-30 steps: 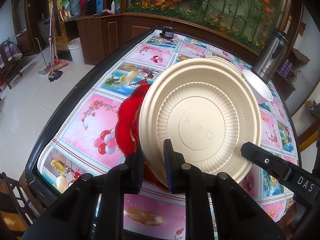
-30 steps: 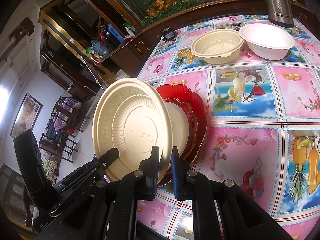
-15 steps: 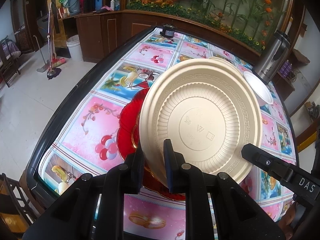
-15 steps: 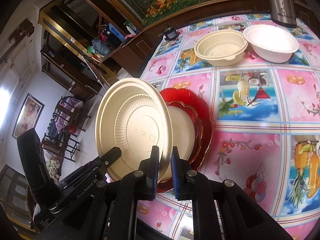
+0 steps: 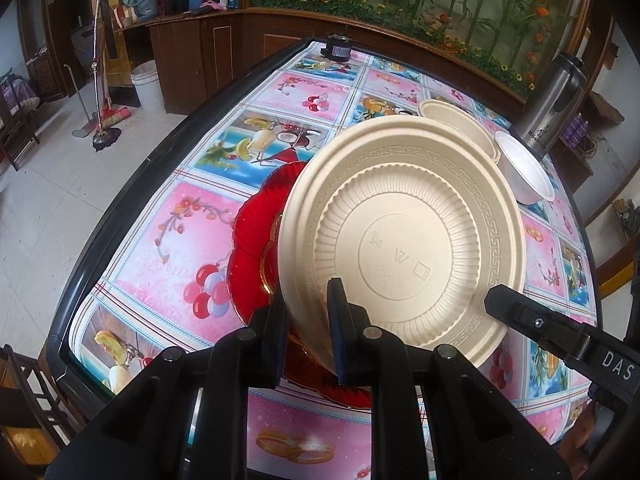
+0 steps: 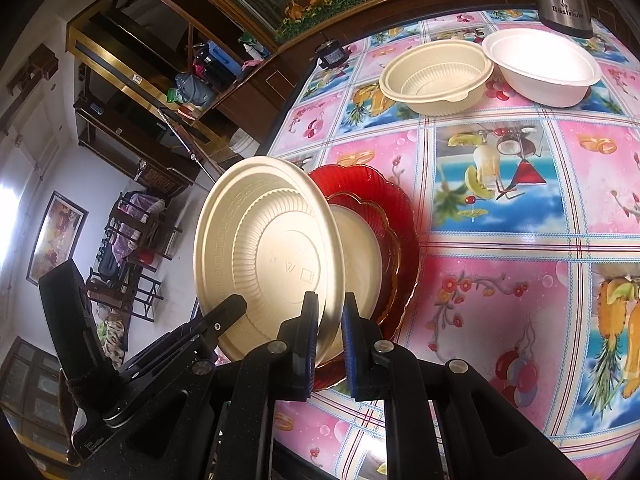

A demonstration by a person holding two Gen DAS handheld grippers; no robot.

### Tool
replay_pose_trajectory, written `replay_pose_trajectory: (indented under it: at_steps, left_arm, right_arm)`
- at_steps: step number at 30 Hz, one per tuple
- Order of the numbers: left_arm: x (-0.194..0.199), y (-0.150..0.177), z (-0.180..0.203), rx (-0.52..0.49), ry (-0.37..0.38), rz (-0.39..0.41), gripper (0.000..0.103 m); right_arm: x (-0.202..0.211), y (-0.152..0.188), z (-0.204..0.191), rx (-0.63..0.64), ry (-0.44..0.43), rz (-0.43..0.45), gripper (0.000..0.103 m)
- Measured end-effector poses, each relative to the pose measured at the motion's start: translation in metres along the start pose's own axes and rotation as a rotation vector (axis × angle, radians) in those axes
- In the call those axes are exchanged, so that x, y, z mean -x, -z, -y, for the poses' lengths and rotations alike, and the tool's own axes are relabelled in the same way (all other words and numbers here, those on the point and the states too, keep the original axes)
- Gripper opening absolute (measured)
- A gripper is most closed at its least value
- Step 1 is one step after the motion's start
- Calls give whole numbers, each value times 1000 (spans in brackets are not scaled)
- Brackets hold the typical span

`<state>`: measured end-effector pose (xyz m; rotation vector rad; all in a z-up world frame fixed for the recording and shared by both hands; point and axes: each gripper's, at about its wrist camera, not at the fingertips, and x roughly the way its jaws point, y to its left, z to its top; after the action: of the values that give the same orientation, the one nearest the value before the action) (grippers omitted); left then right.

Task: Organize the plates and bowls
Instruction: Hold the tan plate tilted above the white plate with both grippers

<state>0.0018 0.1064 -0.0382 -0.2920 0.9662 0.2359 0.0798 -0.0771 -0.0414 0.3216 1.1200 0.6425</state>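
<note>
A cream plate [image 5: 404,240] is held tilted on edge, its underside toward me, by both grippers at its near rim. My left gripper [image 5: 306,332] is shut on it; so is my right gripper [image 6: 330,336], and the plate shows there too [image 6: 268,264]. Beneath it a stack of red plates [image 5: 252,240] lies on the table, with a cream plate on top in the right wrist view [image 6: 360,256]. A cream bowl [image 6: 436,76] and a white bowl [image 6: 540,66] sit at the far side.
A steel thermos [image 5: 554,106] stands behind the bowls at the table's far edge. A small black device [image 5: 338,46] sits at the far left corner. The table [image 5: 172,236] has a colourful fruit-print cloth. Chairs and a mop stand on the floor at left.
Both grippers have drawn back and up a little with the cream plate; more of the table shows beyond it. The grip on the plate is unchanged.
</note>
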Motion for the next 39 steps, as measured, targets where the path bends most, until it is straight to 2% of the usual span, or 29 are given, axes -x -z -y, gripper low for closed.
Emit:
replay_pose_trajectory:
  at_steps: [39]
  left_arm:
    - [-4, 2, 1, 2, -10, -15, 16]
  right_arm:
    - [-7, 3, 6, -21, -12, -24, 15]
